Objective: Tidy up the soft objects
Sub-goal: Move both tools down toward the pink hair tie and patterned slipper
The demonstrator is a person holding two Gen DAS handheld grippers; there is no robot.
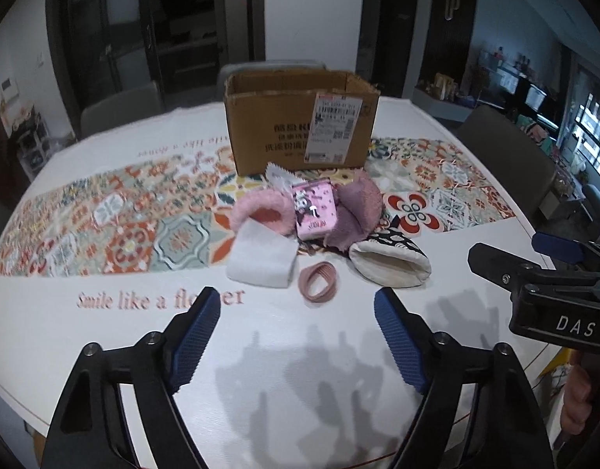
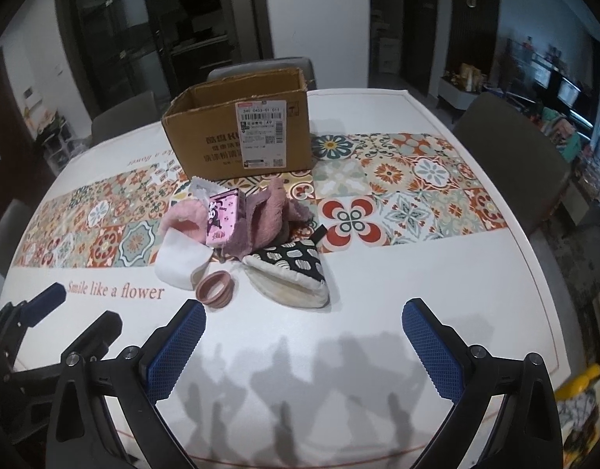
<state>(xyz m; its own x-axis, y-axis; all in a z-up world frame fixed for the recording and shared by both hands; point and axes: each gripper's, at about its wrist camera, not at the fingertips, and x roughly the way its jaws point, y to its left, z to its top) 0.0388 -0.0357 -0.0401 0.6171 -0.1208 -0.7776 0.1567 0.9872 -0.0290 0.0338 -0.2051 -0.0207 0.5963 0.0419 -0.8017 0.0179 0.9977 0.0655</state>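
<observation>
Both jaws are spread wide and hold nothing. Nothing looks packed yet. The soft things sit in a pile [image 1: 307, 230] on the desk [image 1: 104, 336], at 12 o'clock from the left gripper [image 1: 298, 312]. The box [image 1: 300, 121] waits behind the pile.

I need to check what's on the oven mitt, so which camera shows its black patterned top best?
The right wrist view: the oven mitt shows its black patterned top broadly, with the cream opening facing the camera. In the left wrist view the oven mitt shows mostly its cream opening, with only a strip of pattern behind.
</observation>
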